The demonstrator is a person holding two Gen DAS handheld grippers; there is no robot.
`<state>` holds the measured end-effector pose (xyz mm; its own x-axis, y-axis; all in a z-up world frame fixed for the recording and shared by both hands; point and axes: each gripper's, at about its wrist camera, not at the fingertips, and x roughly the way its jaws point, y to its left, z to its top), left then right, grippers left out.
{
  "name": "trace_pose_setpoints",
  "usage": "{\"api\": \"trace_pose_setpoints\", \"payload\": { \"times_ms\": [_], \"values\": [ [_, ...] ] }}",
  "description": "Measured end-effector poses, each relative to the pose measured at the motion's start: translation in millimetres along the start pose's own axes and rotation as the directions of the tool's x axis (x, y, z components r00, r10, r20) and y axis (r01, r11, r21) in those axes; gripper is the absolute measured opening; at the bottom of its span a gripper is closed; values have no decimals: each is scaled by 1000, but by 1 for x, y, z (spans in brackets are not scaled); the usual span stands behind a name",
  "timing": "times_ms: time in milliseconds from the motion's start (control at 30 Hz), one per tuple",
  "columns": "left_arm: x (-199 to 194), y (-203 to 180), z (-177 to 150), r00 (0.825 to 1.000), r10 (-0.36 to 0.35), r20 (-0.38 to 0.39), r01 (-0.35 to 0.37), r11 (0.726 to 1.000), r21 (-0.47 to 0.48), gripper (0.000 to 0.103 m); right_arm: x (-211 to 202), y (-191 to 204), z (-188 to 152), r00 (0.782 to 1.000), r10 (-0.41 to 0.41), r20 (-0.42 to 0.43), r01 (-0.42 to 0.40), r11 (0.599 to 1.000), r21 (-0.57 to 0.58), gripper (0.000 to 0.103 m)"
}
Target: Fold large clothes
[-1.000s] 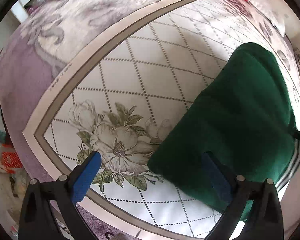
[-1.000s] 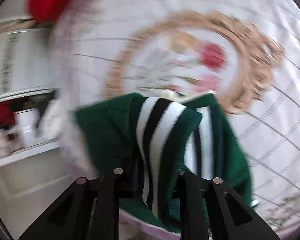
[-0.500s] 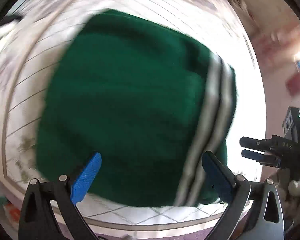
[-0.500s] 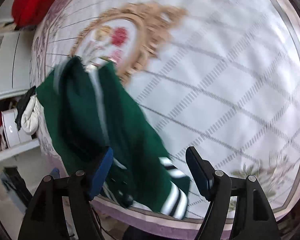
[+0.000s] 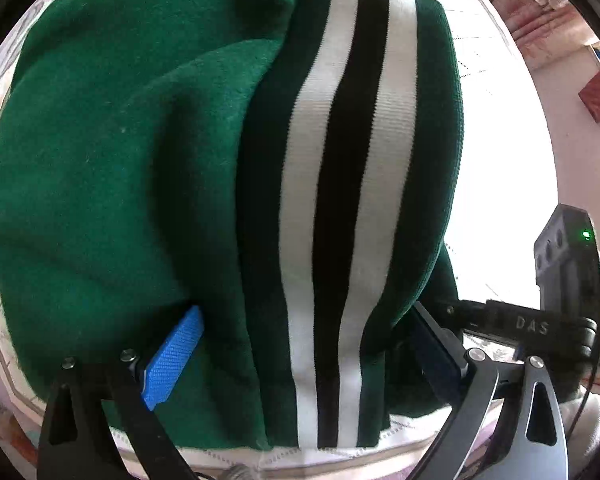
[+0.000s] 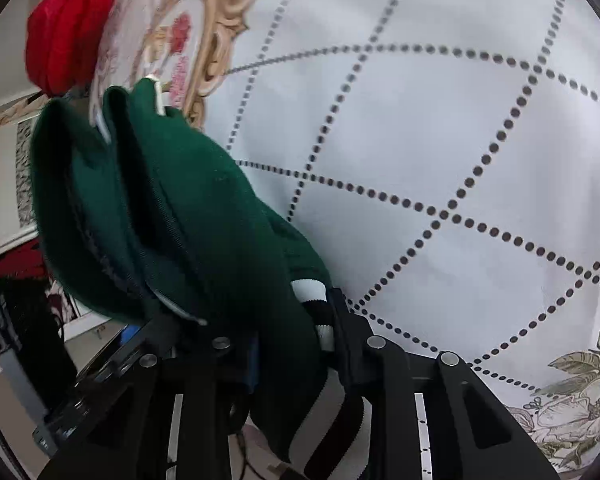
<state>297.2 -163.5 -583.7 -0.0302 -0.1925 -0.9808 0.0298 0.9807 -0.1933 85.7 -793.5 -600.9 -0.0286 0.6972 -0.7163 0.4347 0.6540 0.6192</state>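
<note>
Right tool (image 6: 296, 344) closing on the green jacket (image 6: 204, 216), striped cuff between its fingers; pads hidden by cloth. Left tool (image 5: 300, 360) points steeply down, spread wide astride the jacket's striped band; its right pad shadowed. Jacket at bed (image 6: 440, 140) edge. Red cloth (image 6: 68, 24) beyond, blurred.

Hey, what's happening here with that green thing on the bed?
A person is folding a green garment with a black-and-white striped band on a quilted bedspread, using a handheld gripper in each hand. The right gripper has a bunched edge of the garment between its closing jaws. The left gripper is open, straddling the striped band without pinching it. A red item lies farther back on the bed.
</note>
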Motion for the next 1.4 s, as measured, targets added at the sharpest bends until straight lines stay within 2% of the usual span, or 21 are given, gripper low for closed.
{"api": "trace_pose_setpoints", "payload": {
  "times_ms": [67,100,200,300,367,433,533,567,600,633,733,800,867,967,1033,1100,1133,1167,1200,1333,1400],
  "values": [
    [-25,10,2,999,-16,42,17,999,-29,100,-4,2,2,999,-25,-33,25,1000,5,39],
    [-38,18,3,998,-17,66,20,999,-48,100,-12,6,3,997,-59,-47,60,998,0,51],
    [-83,47,7,988,-13,156,34,991,-131,101,-52,35,4,995,-99,19,100,992,-72,56],
    [-106,84,16,979,50,199,-6,976,-218,101,-91,77,17,993,-53,107,68,987,-144,77],
    [-111,112,31,969,132,210,-76,964,-254,101,-104,112,34,990,-18,138,46,979,-201,78],
    [-110,140,46,959,194,207,-129,948,-291,101,-98,156,55,987,-18,162,64,955,-288,78],
    [-110,176,56,943,260,206,-181,924,-337,101,-54,207,82,977,-156,144,203,884,-421,86],
    [-105,182,54,938,281,203,-201,917,-344,101,-31,210,91,981,-179,73,193,885,-422,83],
    [-102,190,56,936,293,196,-212,912,-350,101,-15,207,95,990,-143,13,136,908,-395,34],
    [-96,197,49,936,294,194,-212,911,-355,101,-11,210,100,994,-108,-10,96,919,-381,14],
    [-78,207,42,949,276,153,-207,911,-357,101,-28,217,103,981,-124,151,174,906,-386,10],
    [-69,208,37,959,256,125,-196,911,-364,101,-26,194,120,970,-167,177,213,935,-284,10],
    [-68,208,28,967,226,115,-169,912,-373,101,-24,183,126,973,-181,144,210,953,-218,14],
    [-64,204,16,970,216,107,-163,916,-367,101,-43,180,114,982,-146,118,165,971,-171,48],
    [-59,201,10,975,202,92,-157,920,-359,101,-70,174,83,981,-130,145,152,978,-146,78],
    [-55,199,7,978,192,84,-151,925,-349,102,-66,162,54,988,-101,119,118,982,-144,86],
    [-54,197,6,978,192,85,-152,928,-341,102,-57,156,43,993,-82,79,93,985,-146,84],
    [-53,196,6,977,193,86,-155,931,-330,102,-49,147,34,997,-59,56,67,988,-142,72],
    [-53,195,6,977,198,85,-162,935,-317,102,-38,139,27,997,-49,53,55,991,-121,5],
    [-50,197,1,988,138,69,-113,951,-287,102,-55,114,23,978,7,208,-21,998,63,6],
    [-56,199,-9,989,134,70,-107,949,-296,102,-54,107,30,980,0,201,-15,997,74,6]
  ]
}}
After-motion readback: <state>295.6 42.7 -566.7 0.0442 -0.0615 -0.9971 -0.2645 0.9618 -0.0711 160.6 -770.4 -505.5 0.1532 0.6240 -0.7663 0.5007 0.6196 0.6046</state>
